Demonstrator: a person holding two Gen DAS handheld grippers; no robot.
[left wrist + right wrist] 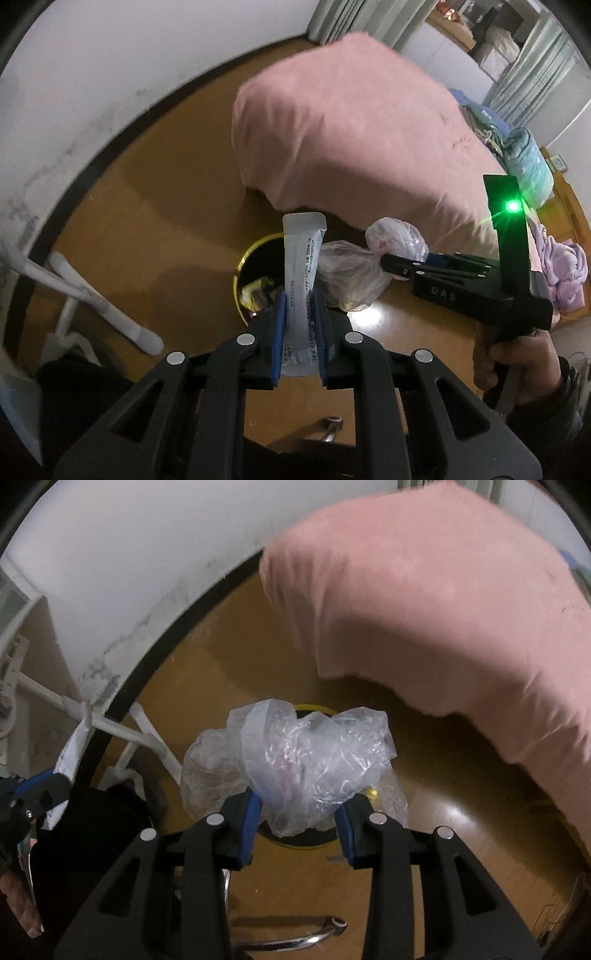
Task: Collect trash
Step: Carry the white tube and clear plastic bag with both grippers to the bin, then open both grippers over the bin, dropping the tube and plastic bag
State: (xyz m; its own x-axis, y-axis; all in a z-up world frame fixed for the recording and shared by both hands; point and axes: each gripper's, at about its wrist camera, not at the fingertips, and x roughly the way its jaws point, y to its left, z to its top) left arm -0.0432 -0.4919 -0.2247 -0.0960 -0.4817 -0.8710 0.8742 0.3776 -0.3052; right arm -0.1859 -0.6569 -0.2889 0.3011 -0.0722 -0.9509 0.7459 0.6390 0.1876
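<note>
My left gripper [300, 317] is shut on a long grey-white sachet wrapper [301, 269] that stands up between its blue pads. Below it on the floor sits a round bin with a yellow rim [243, 258], with some trash inside. My right gripper [298, 812] is shut on a crumpled clear plastic bag [299, 760], which hangs over the same yellow-rimmed bin [314, 706] and hides most of it. In the left wrist view the right gripper [391, 264] reaches in from the right with the plastic bag [354, 273] beside the sachet. At the left edge of the right wrist view, the left gripper [40, 794] shows with the wrapper [72, 753].
A bed under a pink cover [362, 129] stands right of the bin. White pipes [92, 295] run along a scuffed white wall at the left. The floor [155, 221] is brown wood. A chrome chair leg [295, 938] lies near the bottom. A person's hand [517, 365] holds the right gripper.
</note>
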